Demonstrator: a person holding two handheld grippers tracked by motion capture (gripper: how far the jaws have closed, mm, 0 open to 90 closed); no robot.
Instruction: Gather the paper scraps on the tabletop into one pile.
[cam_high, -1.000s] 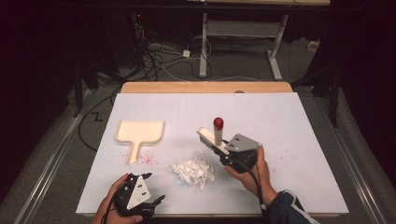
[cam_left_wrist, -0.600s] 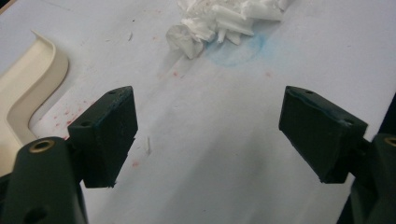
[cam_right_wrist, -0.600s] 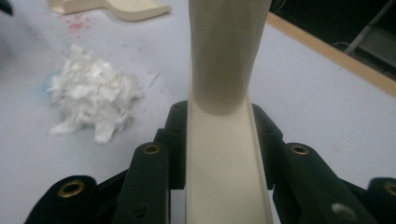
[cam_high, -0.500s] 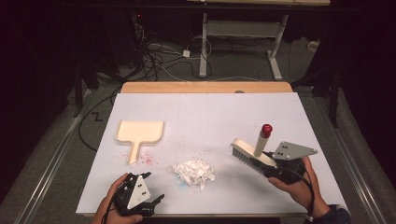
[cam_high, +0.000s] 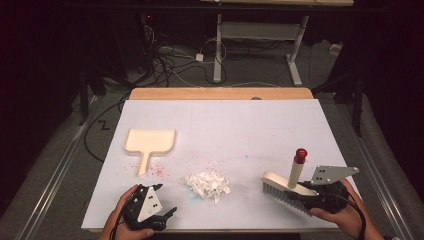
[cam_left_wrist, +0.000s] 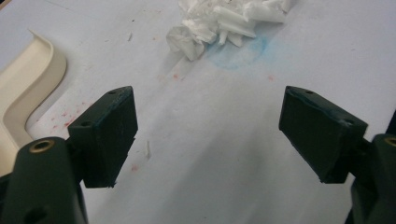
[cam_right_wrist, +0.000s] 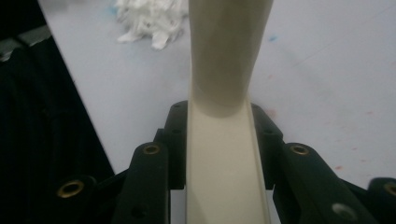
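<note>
Jaws of the left gripper (cam_high: 165, 214) stand wide apart with nothing between them; in the left gripper view only bare white table (cam_left_wrist: 224, 140) lies between the two black pads (cam_left_wrist: 108, 135). This gripper rests at the near edge of the table, at about 7 o'clock from the paper pile, and I judge that it waits there, ready to go for the cream dustpan (cam_high: 149, 144). The dustpan lies flat at 10 o'clock from the pile, its handle pointing toward the person, so it is easy to take from the near side.

At the middle, the pile of white paper scraps (cam_high: 208, 184) sits on the table, well apart from both grippers. From the left jaws it lies at about 1 o'clock, near but not touching.

Further right, the jaws of the right gripper (cam_high: 304, 196) are clamped on the back of the small brush (cam_high: 285, 188); in the right gripper view its cream body (cam_right_wrist: 224, 177) runs straight between the two jaws. The red-tipped handle (cam_high: 300, 155) stands up, and the bristles face down to the table. The brush is at 3 o'clock from the pile, with a clear gap. I think it is held low and to the side so that a stroke toward 9 o'clock can push the scraps toward the dustpan.
</note>
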